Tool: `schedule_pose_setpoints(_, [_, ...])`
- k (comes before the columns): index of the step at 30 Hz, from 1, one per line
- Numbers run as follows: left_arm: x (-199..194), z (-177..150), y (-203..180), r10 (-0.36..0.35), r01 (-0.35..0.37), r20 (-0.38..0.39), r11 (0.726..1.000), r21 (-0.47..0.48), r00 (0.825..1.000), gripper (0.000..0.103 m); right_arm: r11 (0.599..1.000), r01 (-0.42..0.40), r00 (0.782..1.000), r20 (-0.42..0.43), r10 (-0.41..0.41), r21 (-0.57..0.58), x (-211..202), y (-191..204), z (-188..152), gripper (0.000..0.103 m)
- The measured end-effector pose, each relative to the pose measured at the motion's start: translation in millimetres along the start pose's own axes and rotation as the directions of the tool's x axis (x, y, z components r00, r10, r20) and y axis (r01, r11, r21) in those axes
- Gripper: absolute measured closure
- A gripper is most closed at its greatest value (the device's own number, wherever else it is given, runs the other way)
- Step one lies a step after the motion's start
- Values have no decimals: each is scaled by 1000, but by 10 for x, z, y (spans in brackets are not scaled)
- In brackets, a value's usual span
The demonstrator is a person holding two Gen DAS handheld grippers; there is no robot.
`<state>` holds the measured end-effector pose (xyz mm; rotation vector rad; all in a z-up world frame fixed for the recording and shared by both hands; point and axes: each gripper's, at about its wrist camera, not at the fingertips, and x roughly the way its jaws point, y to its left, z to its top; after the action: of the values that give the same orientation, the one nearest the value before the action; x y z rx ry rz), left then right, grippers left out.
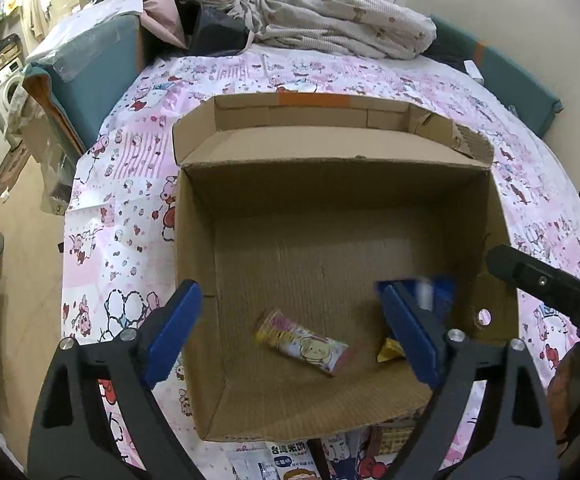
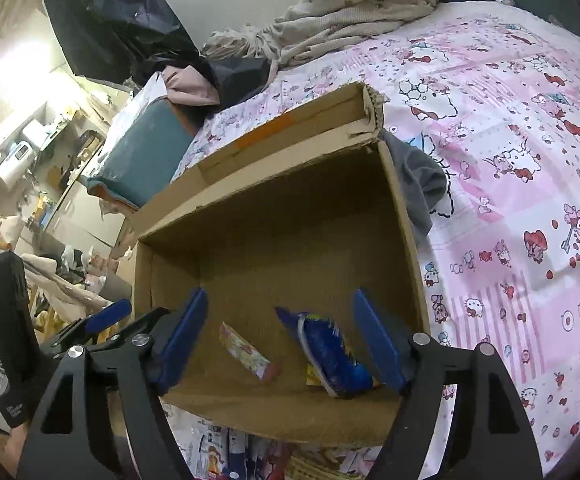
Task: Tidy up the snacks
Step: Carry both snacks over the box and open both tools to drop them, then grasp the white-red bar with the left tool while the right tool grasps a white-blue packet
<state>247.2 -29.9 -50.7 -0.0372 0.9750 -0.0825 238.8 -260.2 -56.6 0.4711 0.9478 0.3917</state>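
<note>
In the left wrist view, the blue foil snack bag [image 1: 436, 286] is motion-blurred; a yellow wrapper [image 1: 390, 350] hides behind the gripper finger; printed packets [image 1: 286, 460] are cut off below.

Matt corrugated cardboard box [image 1: 194, 240], glossy foil snack packets [image 1: 302, 344], printed cotton bedsheet [image 1: 130, 184]

Left gripper [image 1: 292, 336]: matte black angular frame arms with triangular cut-outs, round silver screw heads at joints, flat blue rectangular finger pads [image 1: 410, 336].
Right gripper [image 2: 280, 344]: same black frame, silver screws, blue pads [image 2: 378, 344].
Right gripper's black body seen from left wrist view, small screw on top.
Left gripper's black handle bore small white lettering, unreadable.
</note>
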Motion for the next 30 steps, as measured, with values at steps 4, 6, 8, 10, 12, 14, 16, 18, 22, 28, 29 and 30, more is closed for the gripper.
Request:
schedule_pose_setpoints(4, [-79, -7, 32, -4, 4, 27, 1000, -5, 1000, 13, 1000, 4, 1000, 6, -4, 0, -50, 10, -6, 24])
schedule_pose_setpoints(6, [-150, -16, 55, -2, 3, 50, 1000, -12, 999, 13, 1000, 7, 1000, 14, -7, -4, -104, 35, -16, 21])
schedule_pose_setpoints(8, [-227, -16, 74, -10, 12, 70, 1000, -22, 997, 13, 1000, 7, 1000, 27, -6, -10, -174, 72, -29, 14])
schedule_pose_setpoints(10, [-302, -14, 98, -13, 16, 88, 999, -33, 996, 13, 1000, 10, 999, 44, -9, -23, -270, 118, -55, 10])
schedule_pose_setpoints(12, [-370, -13, 123, -17, 21, 102, 999, -41, 995, 13, 999, 12, 998, 59, -10, -38, -384, 164, -89, 4])
schedule_pose_setpoints(14, [-448, -29, 149, -23, 28, 119, 999, -41, 993, 12, 998, 17, 997, 79, -13, -52, -491, 198, -127, 3])
schedule_pose_setpoints(16, [-514, -66, 152, -11, 16, 132, 999, -32, 991, 3, 997, 25, 995, 101, -17, -75, -586, 234, -181, 0])
schedule_pose_setpoints(18, [-580, -130, 159, -13, 17, 138, 999, -30, 990, 0, 995, 45, 993, 108, -36, -88, -669, 246, -252, 0])
schedule_pose_setpoints(22, [-693, -242, 164, -7, 10, 138, 1000, -26, 990, 0, 994, 64, 993, 104, -54, -92, -781, 249, -374, 0])
schedule_pose_setpoints(28, [-863, -405, 210, 61, -58, 153, 998, -27, 986, 0, 994, 81, 993, 95, -74, -67, -902, 247, -528, 0])
schedule_pose_setpoints(29, [-880, -443, 230, 68, -65, 145, 997, -31, 987, 0, 995, 86, 993, 90, -80, -58, -915, 238, -563, 0])
schedule_pose_setpoints(30, [-889, -475, 246, 68, -64, 138, 997, -34, 988, 0, 995, 87, 993, 86, -83, -53, -932, 232, -593, 0])
